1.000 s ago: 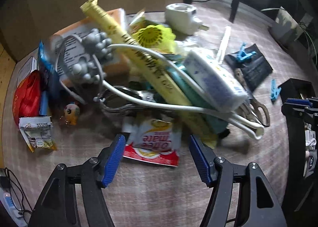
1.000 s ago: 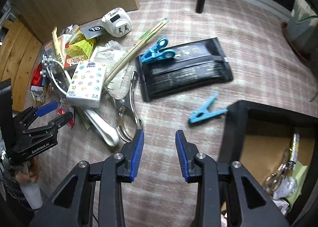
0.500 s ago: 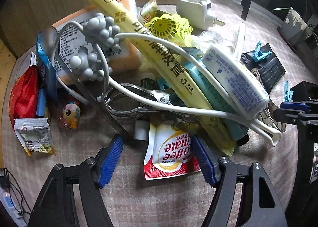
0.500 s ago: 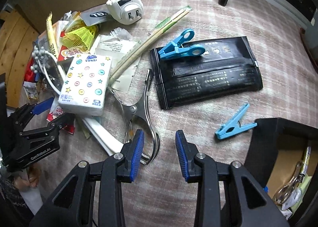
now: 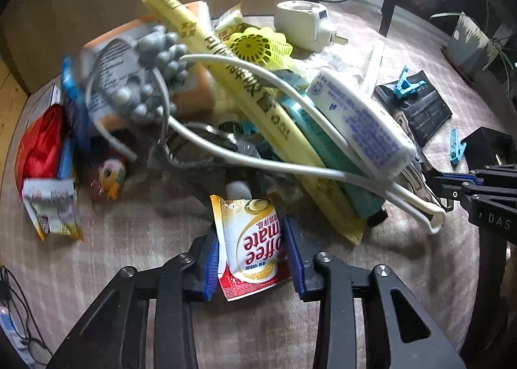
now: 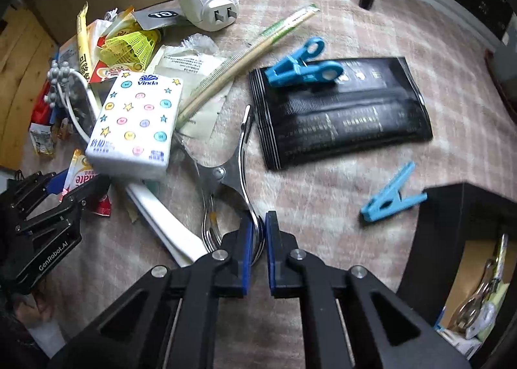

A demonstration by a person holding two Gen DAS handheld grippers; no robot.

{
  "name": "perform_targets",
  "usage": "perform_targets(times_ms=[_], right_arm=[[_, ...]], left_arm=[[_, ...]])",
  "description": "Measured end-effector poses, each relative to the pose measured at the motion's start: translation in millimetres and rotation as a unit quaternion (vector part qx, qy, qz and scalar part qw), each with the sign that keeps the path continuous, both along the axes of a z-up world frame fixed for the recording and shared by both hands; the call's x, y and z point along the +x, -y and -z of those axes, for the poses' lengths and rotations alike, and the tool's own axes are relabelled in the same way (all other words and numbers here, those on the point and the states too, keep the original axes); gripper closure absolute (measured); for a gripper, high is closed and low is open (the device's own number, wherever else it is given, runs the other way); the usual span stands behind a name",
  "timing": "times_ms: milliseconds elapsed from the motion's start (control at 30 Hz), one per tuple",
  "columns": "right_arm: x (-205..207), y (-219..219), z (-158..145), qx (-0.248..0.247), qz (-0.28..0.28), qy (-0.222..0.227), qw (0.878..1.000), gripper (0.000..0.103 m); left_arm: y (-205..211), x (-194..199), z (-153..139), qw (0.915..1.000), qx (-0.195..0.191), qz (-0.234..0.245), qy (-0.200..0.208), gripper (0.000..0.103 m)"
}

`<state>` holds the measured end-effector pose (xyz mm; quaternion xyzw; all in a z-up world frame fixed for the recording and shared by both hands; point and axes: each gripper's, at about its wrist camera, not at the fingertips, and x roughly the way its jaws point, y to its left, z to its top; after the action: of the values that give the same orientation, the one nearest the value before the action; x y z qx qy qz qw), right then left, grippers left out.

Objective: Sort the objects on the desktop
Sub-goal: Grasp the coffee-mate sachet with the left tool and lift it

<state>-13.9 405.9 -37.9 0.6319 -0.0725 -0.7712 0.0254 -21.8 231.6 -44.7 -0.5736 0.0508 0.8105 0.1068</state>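
A red and white Coffee mate sachet [image 5: 255, 246] lies at the near edge of the heap on the checked cloth. My left gripper [image 5: 252, 233] has its blue pads against both sides of the sachet, and its jaws are closing on it. It also shows low on the left in the right wrist view as the left gripper [image 6: 64, 188]. Metal tongs [image 6: 239, 156] lie beside the tissue pack [image 6: 139, 123]. My right gripper [image 6: 257, 227] points down, with its jaws closing on the tongs' handle loop and the pads nearly together around it.
The heap holds a white massager with grey balls [image 5: 155, 85], a long yellow packet [image 5: 242, 104], a plug adapter [image 6: 210, 4] and chopsticks [image 6: 245, 56]. A black pouch [image 6: 342, 117] carries one blue peg [image 6: 303, 72]. Another peg [image 6: 391, 201] lies by a black box [image 6: 452, 217].
The left jaws went from wide open either side of the sachet to closed on it. The right gripper came down over the tongs and its jaws closed on the handle.
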Motion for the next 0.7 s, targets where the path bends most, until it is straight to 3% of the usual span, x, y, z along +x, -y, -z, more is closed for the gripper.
perform_targets(times_ms=[467,700], right_arm=[[68,-35,-17,-0.067,0.077,-0.037,0.994,0.098],[103,-61,-38,-0.08,0.125,-0.078,0.986,0.098]], left_arm=[[27,51,-9,0.9971,0.07,-0.026,0.013,0.078],[5,53,-20,0.9947,0.101,-0.019,0.007,0.078]])
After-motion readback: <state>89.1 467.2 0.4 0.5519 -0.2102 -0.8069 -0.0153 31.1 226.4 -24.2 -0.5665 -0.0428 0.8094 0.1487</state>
